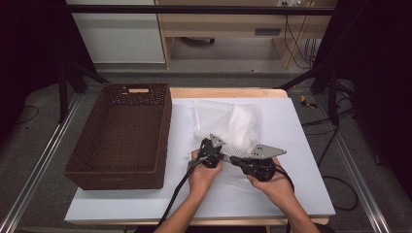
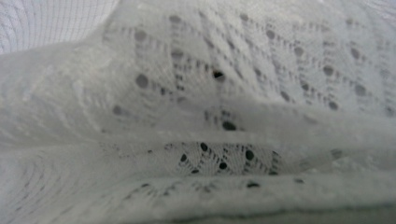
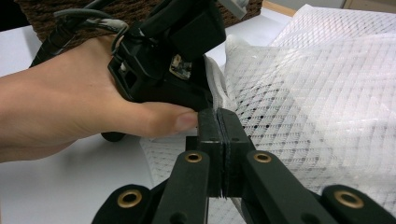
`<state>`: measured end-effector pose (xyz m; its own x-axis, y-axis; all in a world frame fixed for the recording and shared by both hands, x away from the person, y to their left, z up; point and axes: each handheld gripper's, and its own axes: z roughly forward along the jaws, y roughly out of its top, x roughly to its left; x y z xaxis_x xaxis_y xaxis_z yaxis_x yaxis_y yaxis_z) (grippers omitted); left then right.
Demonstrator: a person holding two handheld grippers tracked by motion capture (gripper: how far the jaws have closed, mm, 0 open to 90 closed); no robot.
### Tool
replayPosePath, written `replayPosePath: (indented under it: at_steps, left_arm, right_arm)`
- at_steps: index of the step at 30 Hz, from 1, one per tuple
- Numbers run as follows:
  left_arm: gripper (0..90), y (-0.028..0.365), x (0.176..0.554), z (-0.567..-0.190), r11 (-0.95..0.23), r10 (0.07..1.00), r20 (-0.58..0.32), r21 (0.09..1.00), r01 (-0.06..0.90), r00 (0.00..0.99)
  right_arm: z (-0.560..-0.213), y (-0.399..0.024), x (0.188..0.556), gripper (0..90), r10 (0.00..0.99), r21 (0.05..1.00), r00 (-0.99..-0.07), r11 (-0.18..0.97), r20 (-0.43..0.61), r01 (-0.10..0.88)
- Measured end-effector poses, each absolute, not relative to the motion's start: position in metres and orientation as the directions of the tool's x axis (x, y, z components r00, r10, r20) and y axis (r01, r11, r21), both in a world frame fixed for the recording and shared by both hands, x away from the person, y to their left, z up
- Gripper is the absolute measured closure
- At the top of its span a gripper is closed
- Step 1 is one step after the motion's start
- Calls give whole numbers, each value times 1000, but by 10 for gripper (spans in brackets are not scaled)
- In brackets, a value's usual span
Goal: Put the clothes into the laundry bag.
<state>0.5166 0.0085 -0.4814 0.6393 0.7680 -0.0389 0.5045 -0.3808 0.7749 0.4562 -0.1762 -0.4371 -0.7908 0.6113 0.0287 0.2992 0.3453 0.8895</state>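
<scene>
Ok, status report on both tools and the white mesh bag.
Left tool and right tool shut on mesh bag. Bag on table. Basket left, apart.

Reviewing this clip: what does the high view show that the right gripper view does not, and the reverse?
High view alone: the whole brown wicker basket, the white table, both forearms, and the right hand. Right gripper view alone: the right gripper close up, jaws pressed together at the edge of the white mesh bag, and the left thumb beside them. Shared: the mesh bag, the left hand and the left gripper.
</scene>
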Motion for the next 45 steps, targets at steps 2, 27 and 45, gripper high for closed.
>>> replayPosePath:
  at_steps: [2, 27, 45]
  left_arm:
    - [900, 10, 513, -481, -384, 766, -36, 774, 503, 642]
    - [803, 65, 446, -437, -393, 765, 51, 827, 402, 643]
    - [841, 57, 479, -447, -460, 769, 169, 816, 350, 616]
  right_arm:
    - [-437, -177, 456, 898, 613, 891, -790, 343, 29, 298]
    - [-430, -181, 455, 897, 619, 902, -785, 323, 28, 287]
    - [-427, -189, 456, 898, 624, 909, -780, 297, 46, 291]
